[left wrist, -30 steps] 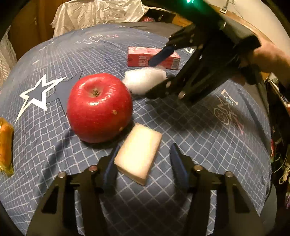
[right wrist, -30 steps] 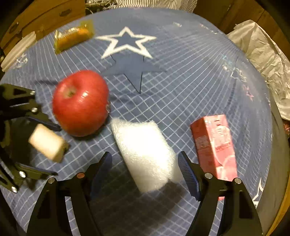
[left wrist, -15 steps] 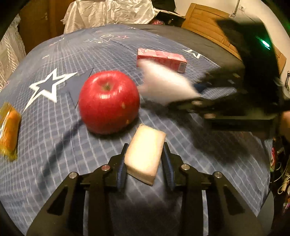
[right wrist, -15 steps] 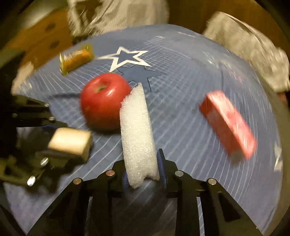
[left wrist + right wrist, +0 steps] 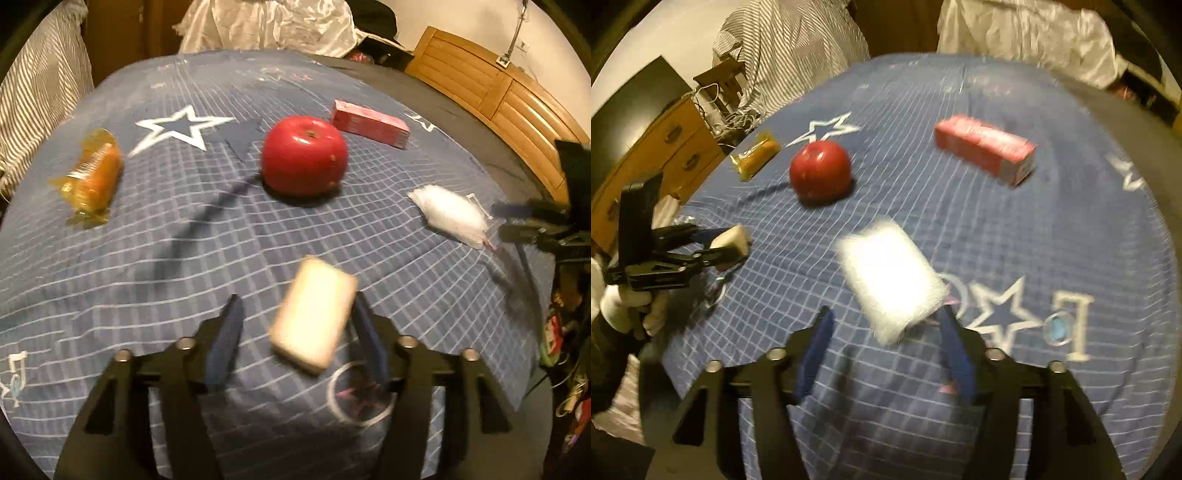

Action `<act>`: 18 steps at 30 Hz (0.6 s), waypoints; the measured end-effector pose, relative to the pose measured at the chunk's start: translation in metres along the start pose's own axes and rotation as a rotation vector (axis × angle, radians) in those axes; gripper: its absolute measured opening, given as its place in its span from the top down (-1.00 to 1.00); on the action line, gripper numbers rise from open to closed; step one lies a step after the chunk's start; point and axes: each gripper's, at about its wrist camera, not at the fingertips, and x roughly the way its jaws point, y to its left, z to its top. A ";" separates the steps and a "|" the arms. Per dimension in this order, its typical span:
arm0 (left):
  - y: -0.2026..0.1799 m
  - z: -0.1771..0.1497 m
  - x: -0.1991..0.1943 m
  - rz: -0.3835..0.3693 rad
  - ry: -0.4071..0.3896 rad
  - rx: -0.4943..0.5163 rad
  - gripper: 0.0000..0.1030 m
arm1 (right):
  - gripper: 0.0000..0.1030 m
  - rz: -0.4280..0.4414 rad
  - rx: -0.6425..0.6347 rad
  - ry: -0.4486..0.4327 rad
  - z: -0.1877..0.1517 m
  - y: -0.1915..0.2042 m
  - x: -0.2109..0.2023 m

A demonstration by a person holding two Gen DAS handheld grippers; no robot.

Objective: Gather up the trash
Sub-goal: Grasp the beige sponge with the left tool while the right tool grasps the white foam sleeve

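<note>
A beige foam block (image 5: pixel 314 314) hangs blurred between the pads of my left gripper (image 5: pixel 295 299). Its jaws are opening, and a gap shows at the left pad. The right wrist view blurs a white foam piece (image 5: pixel 890 277) between the pads of my right gripper (image 5: pixel 886 311). Those jaws are opening too, with a gap at the left pad. Each gripper shows in the other's view: the right gripper (image 5: pixel 498 223) beside the white foam piece (image 5: pixel 450 216), the left gripper (image 5: pixel 727 243) around the beige block (image 5: pixel 731 242). Both are over a blue checked cloth (image 5: pixel 184 236).
On the cloth lie a red apple (image 5: pixel 304 155), a pink carton (image 5: pixel 371 123) behind it and an orange wrapped snack (image 5: pixel 92 177) to the left. A white plastic bag (image 5: pixel 266 26) sits past the far edge, wooden drawers (image 5: pixel 498 92) to the right. A gloved hand (image 5: pixel 628 306) holds the left gripper.
Both grippers shut on their foam pieces, lifted them and drew back from the apple, away from each other. Now both pairs of jaws have spread and the pieces sit loose between them.
</note>
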 end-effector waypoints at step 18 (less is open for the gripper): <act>-0.030 0.013 0.017 0.018 0.108 0.230 0.15 | -0.52 -0.052 -0.342 0.294 0.046 0.023 0.092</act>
